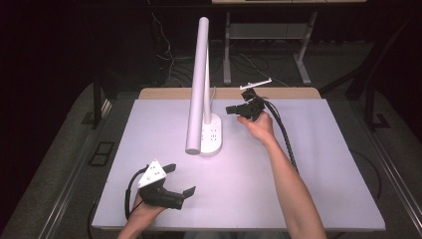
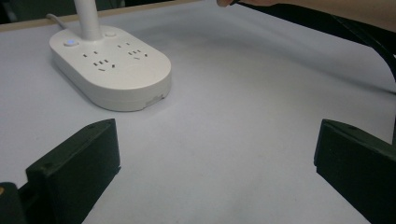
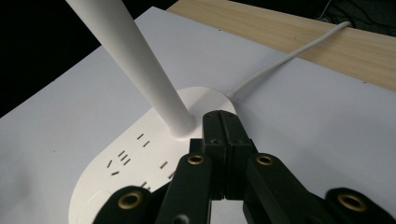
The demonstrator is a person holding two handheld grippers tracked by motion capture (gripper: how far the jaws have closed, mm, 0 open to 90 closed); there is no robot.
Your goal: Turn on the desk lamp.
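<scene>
While our left tool [image 1: 175,180] idles wide open and empty near the desk's [image 1: 308,189] front, our right tool [image 3: 225,135], jaws pressed together on nothing, hovers over the lamp base [image 3: 130,163] at mid-desk, just behind the post [image 3: 140,65].

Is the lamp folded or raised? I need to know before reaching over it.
Folded. In the high view, the lamp's head lies down along its upright post, its tip just above the base.

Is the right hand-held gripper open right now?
No: in the right gripper view, the right hand-held gripper has its jaws pressed together with nothing between them, over the lamp base.
</scene>
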